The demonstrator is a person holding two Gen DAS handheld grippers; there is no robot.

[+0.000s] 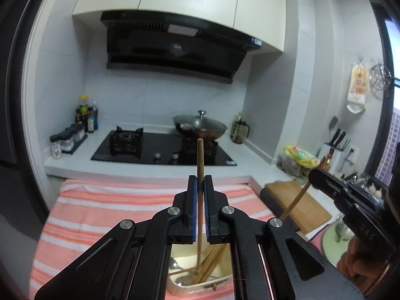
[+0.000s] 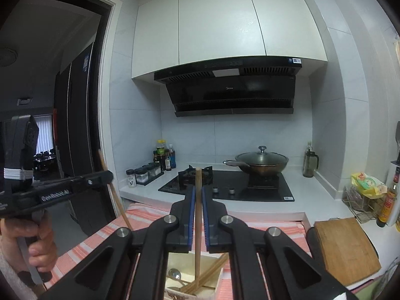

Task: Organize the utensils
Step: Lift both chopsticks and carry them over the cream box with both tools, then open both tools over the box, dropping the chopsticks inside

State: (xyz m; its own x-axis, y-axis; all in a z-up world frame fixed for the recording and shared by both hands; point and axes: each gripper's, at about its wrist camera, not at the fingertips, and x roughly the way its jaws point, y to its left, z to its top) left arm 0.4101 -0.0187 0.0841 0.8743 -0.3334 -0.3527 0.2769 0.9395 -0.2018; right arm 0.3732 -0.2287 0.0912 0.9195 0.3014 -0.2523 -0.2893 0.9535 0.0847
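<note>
Left gripper: closed on an upright chopstick.
Right gripper: clamped on a second chopstick.
White tray: beneath, on striped cloth, holding chopsticks and seemingly spoons.
Beyond: stove, lidded wok.

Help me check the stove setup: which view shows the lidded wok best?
The right wrist view: the wok stands whole and unobstructed on the right burner, with lid knob and handle clear. In the left wrist view the wok is smaller, and the chopstick held in the left gripper crosses just in front of its base.
</note>
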